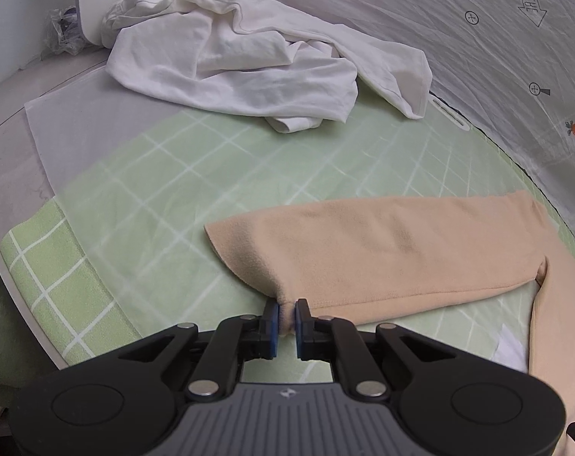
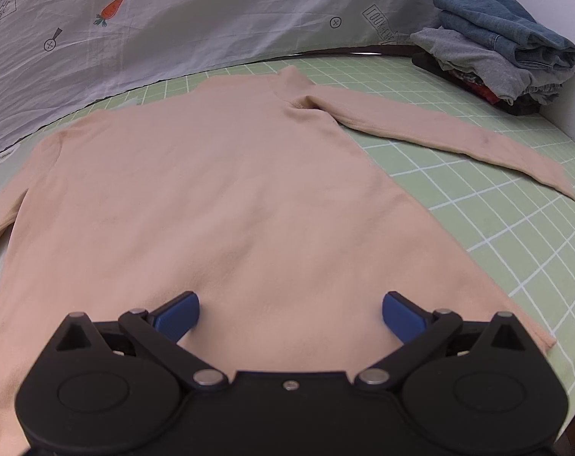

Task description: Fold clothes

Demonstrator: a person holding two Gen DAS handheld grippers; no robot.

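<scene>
In the left wrist view, the left gripper (image 1: 286,313) is pinching the cuff of the peach sweater (image 1: 382,250), which is lying on the green checked mat (image 1: 211,190) near a crumpled white garment (image 1: 234,60).

In the right wrist view, the right gripper (image 2: 290,313) is hanging wide apart, probably just above the sweater's flat body.

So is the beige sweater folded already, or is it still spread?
Still spread. The sweater lies flat on the green mat, one sleeve stretched out. The left gripper pinches the other cuff.
</scene>
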